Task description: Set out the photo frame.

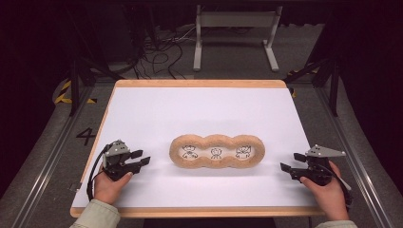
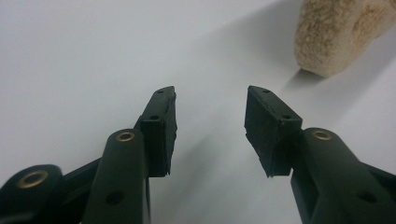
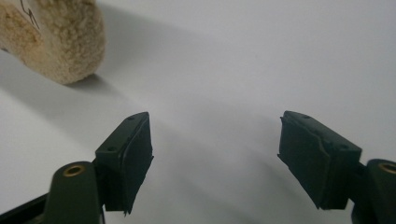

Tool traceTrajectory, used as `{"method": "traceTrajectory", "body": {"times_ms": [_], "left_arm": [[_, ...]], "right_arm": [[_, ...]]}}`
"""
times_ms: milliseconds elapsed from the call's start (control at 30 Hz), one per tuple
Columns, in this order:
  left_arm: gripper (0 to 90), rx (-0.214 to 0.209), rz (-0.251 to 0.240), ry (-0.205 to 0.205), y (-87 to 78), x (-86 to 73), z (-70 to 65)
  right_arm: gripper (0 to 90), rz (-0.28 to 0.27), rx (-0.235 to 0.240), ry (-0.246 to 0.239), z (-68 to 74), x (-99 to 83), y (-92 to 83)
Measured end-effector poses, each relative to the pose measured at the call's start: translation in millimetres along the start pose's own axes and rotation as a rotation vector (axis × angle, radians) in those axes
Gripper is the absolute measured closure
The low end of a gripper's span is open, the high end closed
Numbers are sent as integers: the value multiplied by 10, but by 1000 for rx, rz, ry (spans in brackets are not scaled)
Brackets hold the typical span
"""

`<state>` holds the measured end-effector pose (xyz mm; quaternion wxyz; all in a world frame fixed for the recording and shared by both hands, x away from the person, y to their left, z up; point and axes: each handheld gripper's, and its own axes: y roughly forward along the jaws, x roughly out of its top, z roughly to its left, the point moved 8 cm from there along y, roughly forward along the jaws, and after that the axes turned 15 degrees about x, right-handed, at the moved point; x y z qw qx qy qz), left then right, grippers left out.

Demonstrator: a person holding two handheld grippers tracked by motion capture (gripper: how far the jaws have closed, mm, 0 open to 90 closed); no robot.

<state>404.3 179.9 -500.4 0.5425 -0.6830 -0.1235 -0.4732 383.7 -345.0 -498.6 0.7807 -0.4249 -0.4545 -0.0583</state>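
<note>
- From above: the fuzzy tan ring toy [image 1: 217,151] lies mid-table, the left gripper [image 1: 140,159] and right gripper [image 1: 291,163] flanking it, well apart.
- Gripper views: both jaws spread on nothing; the drawn figures read from above.

A probable "4" on the floor [image 1: 86,136] left of the table [image 1: 142,109].

A lab: dark rig frame [image 1: 76,90], floor cables [image 1: 157,57], hazard tape [image 1: 64,92]

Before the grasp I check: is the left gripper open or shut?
Open: the left gripper shows a clear gap between its jaws, with bare white table between them.
</note>
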Motion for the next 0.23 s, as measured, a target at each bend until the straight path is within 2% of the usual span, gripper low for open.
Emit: {"method": "traceTrajectory", "body": {"times_ms": [100,167,233], "left_arm": [[536,-3,-1,-8,3,0,-3],[535,-8,4,-18,-3,-4,-13],[534,-1,-4,-11,1,4,1]], "right_arm": [[246,51,5,-16,30,-41,62],[237,59,4,-26,42,-40,73],[230,58,2,-29,48,-30,75]]}}
